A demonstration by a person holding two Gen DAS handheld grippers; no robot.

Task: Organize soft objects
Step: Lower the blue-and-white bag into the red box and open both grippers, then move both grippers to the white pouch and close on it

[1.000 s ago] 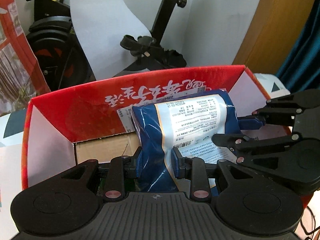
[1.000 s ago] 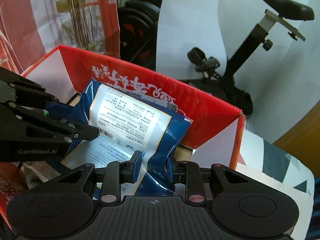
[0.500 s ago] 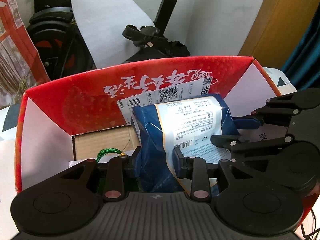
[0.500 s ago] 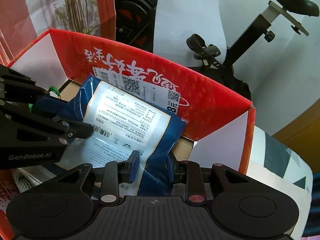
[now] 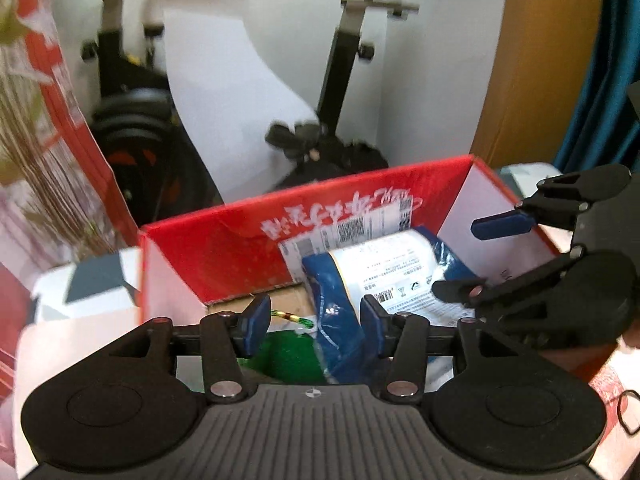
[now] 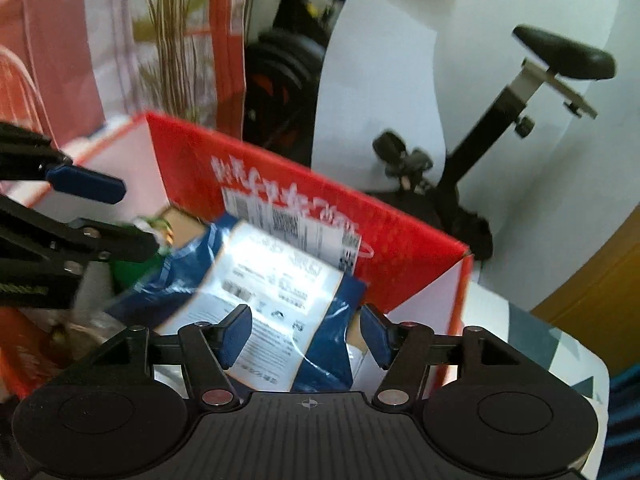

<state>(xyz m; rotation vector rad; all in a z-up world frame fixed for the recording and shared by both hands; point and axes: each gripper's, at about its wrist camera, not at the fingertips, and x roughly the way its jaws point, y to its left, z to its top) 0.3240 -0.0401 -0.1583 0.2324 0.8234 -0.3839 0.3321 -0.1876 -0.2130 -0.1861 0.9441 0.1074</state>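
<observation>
Blue pack (image 5: 384, 280) lies inside the red box (image 5: 224, 256), over its right half. Your left gripper (image 5: 310, 324) and right gripper (image 6: 306, 334) jaws are opening, gripping nothing. Next, withdraw and fetch another soft item.

A red cardboard box (image 5: 224, 256) holds a blue packet (image 5: 384, 276) beside something green (image 5: 288, 352)

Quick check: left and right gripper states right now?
Left gripper: opening, pads off the blue package in the red box.
Right gripper: opening, package between the pads, not gripped.
</observation>
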